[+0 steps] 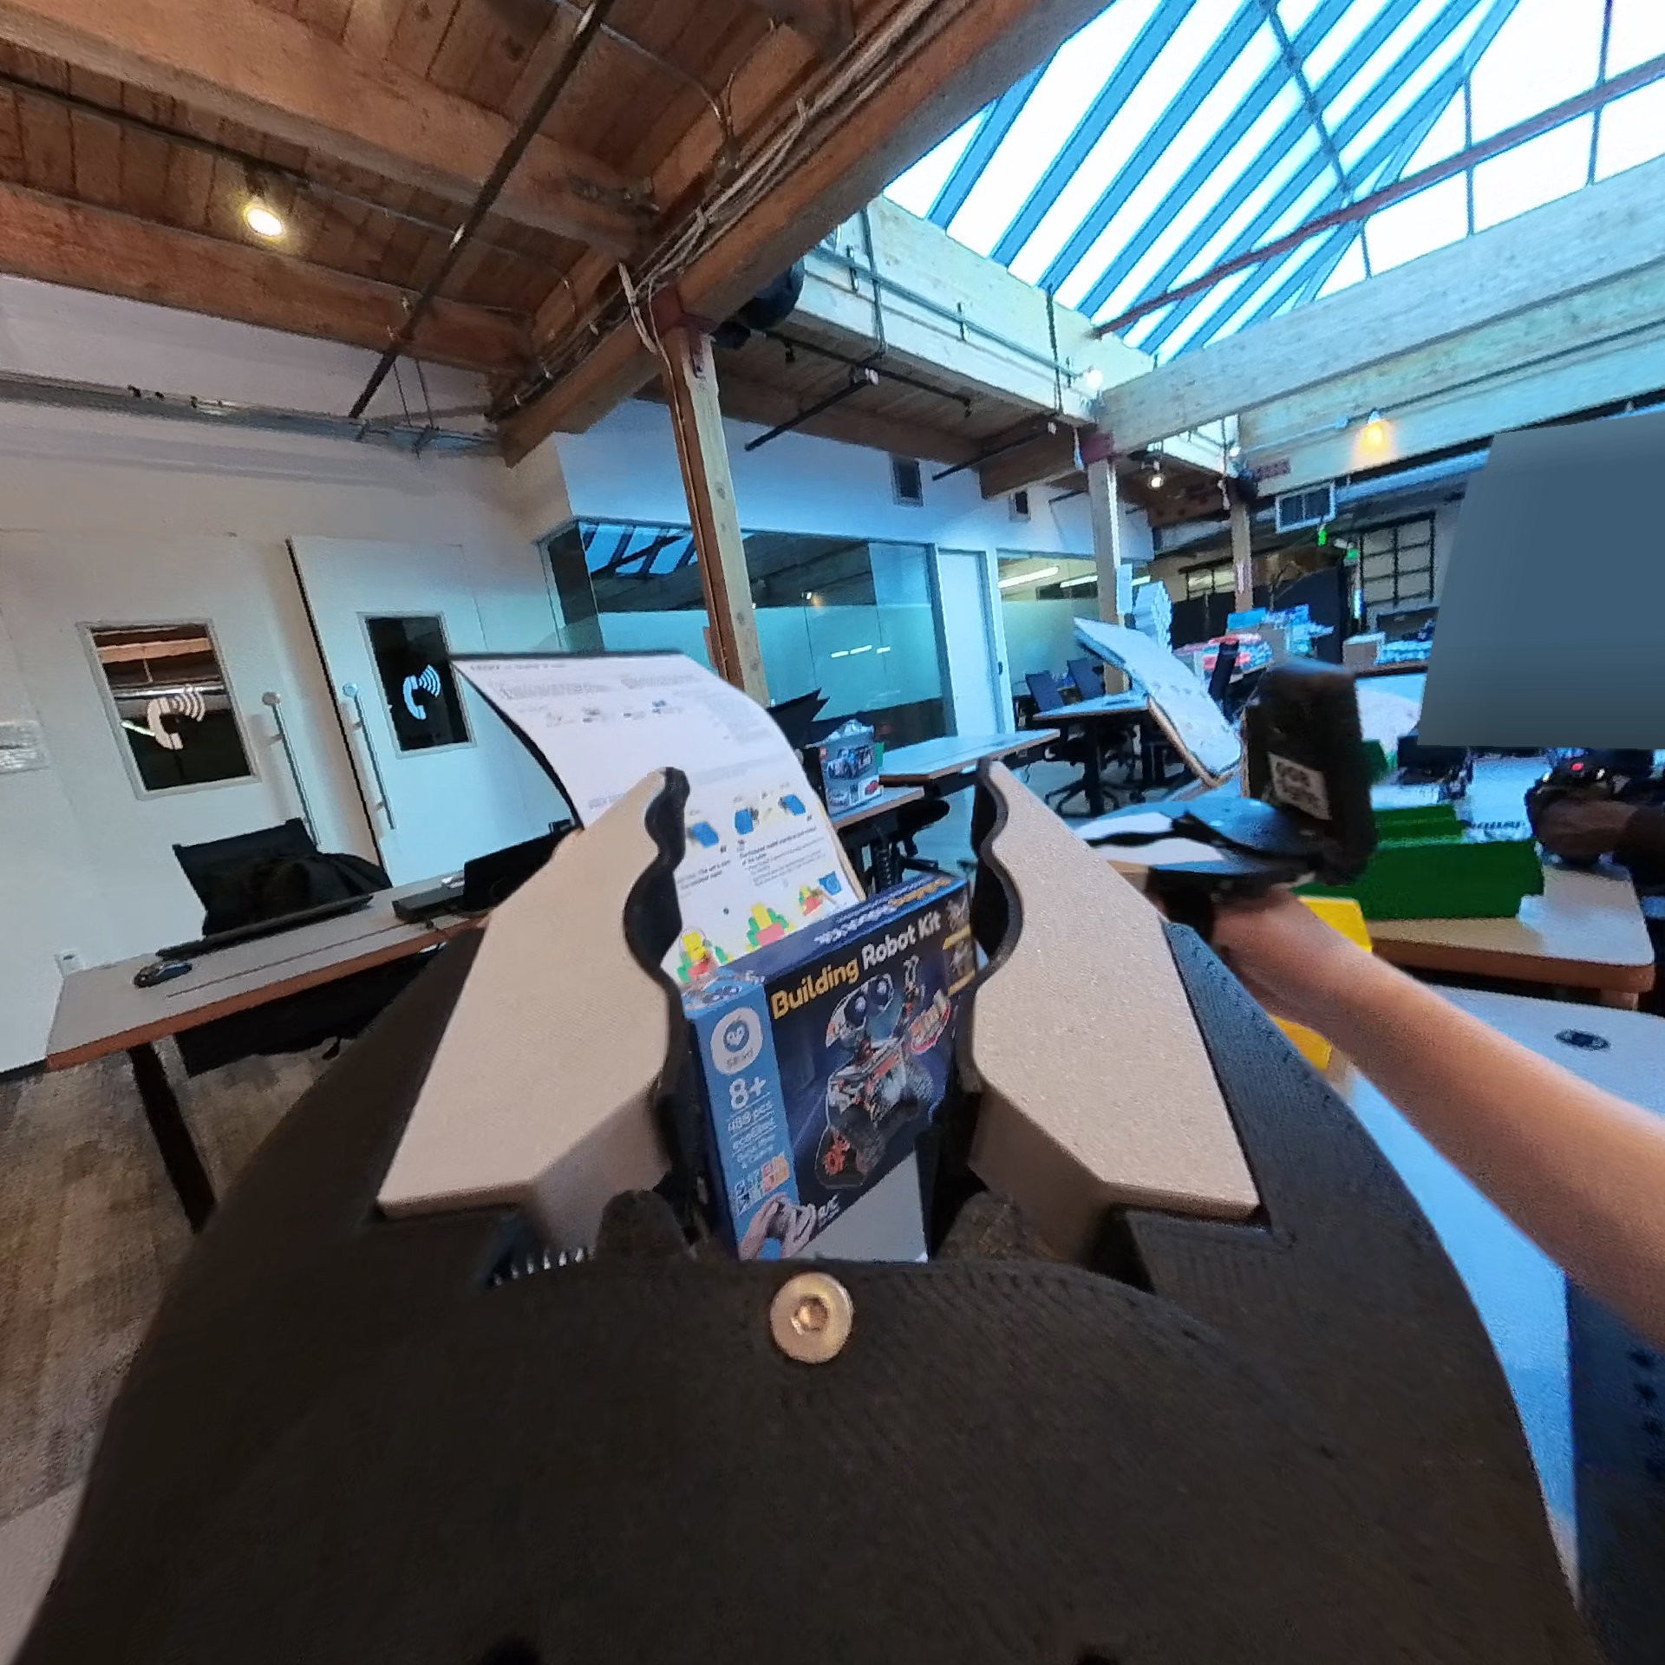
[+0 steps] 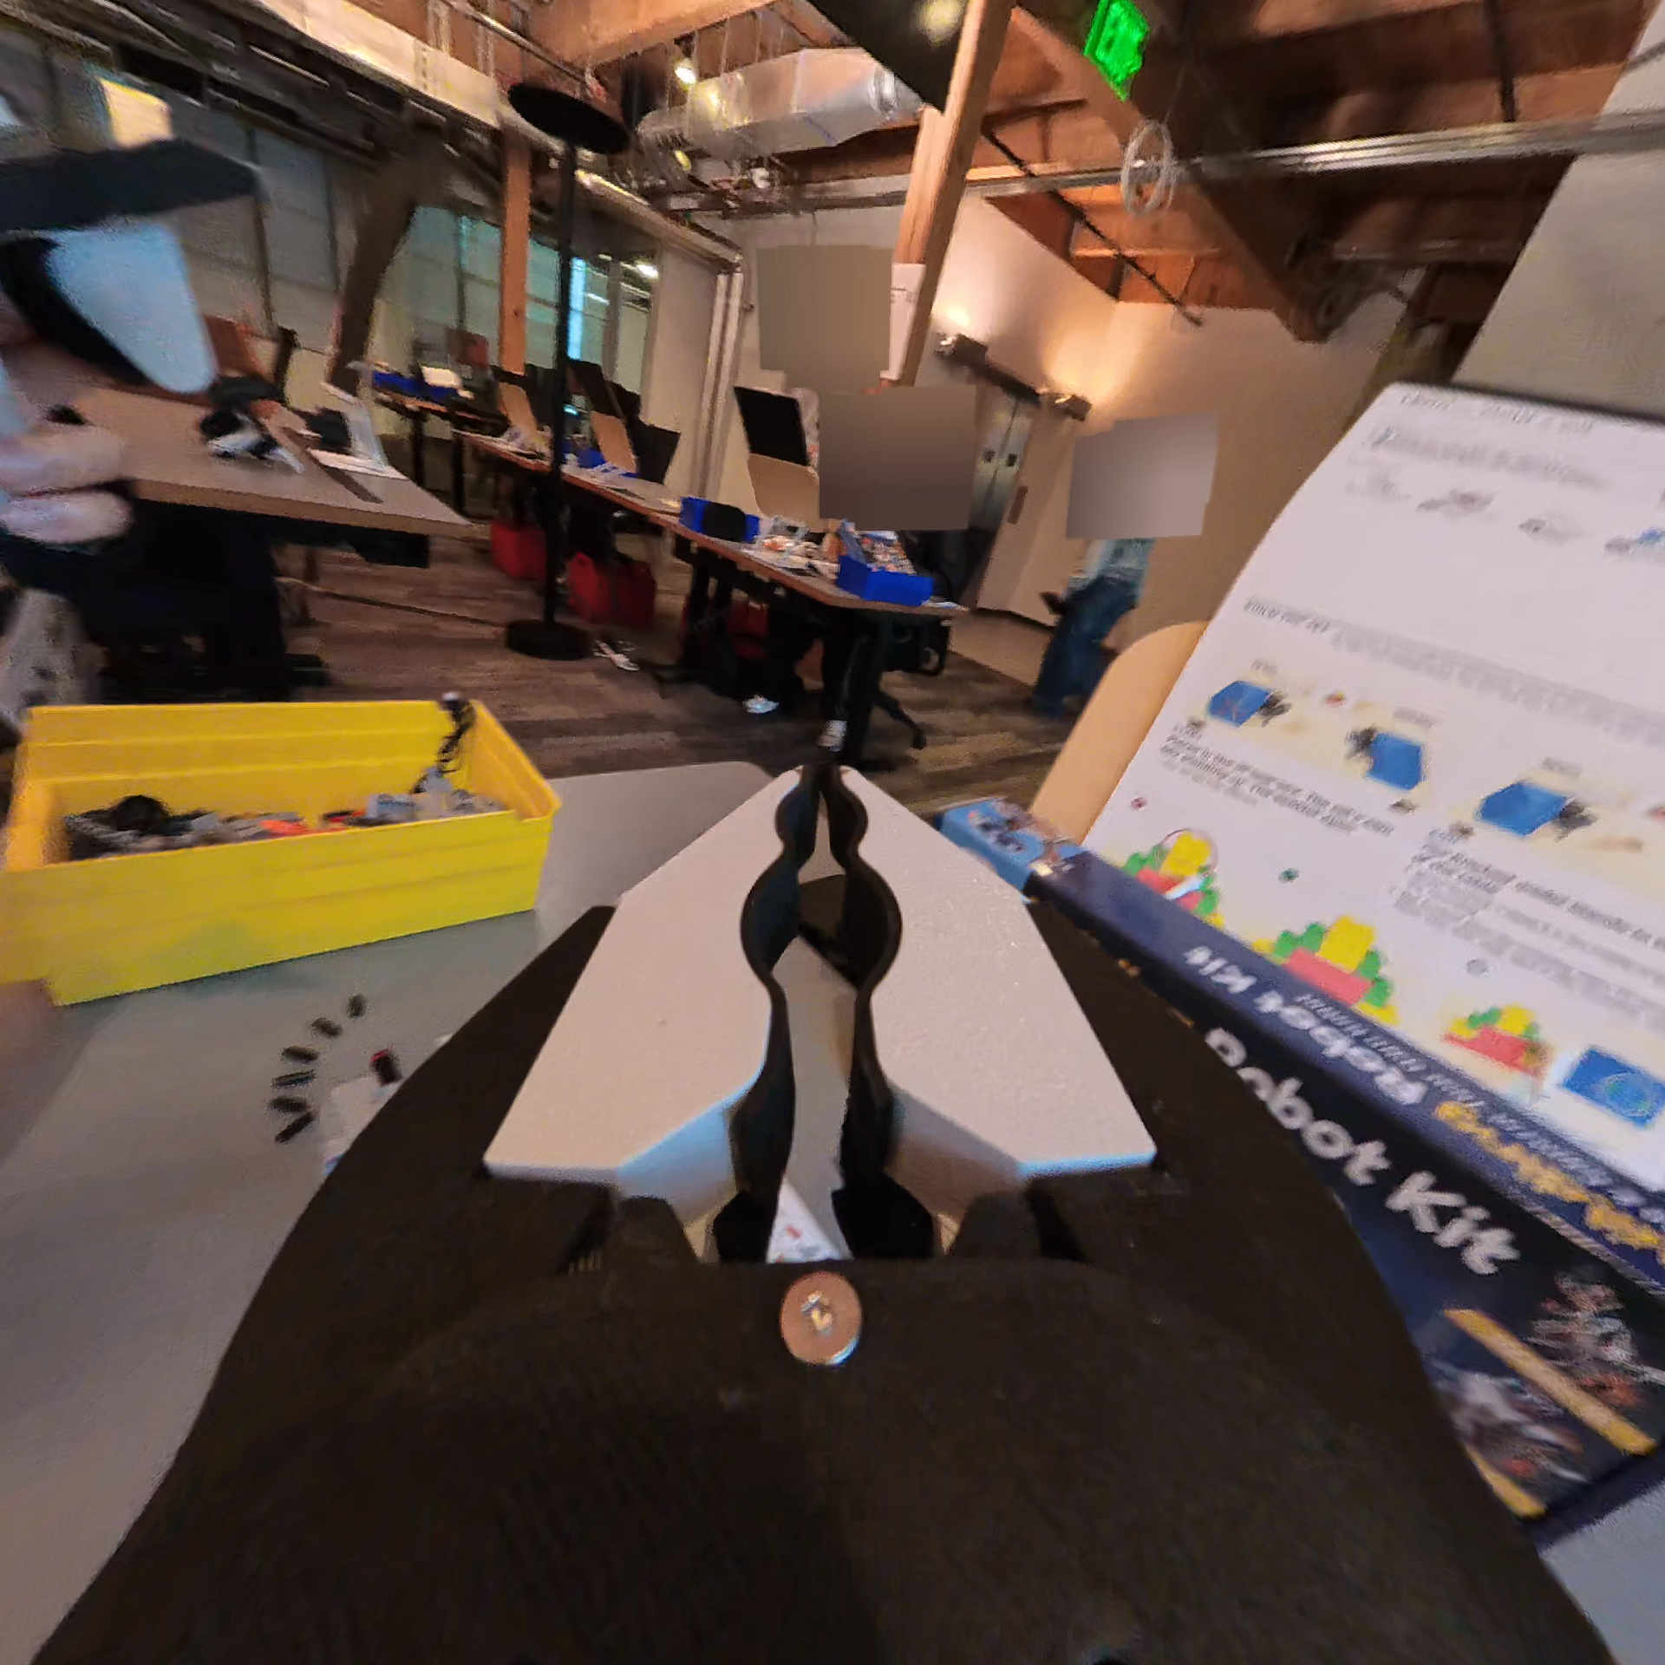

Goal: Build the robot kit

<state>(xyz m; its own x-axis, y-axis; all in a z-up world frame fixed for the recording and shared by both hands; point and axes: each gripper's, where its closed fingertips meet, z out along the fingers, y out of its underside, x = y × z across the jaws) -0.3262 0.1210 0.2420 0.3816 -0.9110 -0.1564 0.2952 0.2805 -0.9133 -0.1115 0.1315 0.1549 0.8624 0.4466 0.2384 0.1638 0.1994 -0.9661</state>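
My left gripper is open, its tan fingers wide apart. A dark blue toy kit box stands upright just ahead, its light blue narrow end towards me; I see no pad pressing on it. A white instruction sheet curls up behind the box. In the right wrist view the box and the sheet are at the right, with a tan finger past the box's far end. My right gripper is shut, tips together over the grey table. It also shows in the left wrist view, held by a hand.
A yellow bin of small parts sits at the table's left. Several small black pieces lie in front of it. Green bins stand on a table beyond. A hand holds a black and white tool at the upper left.
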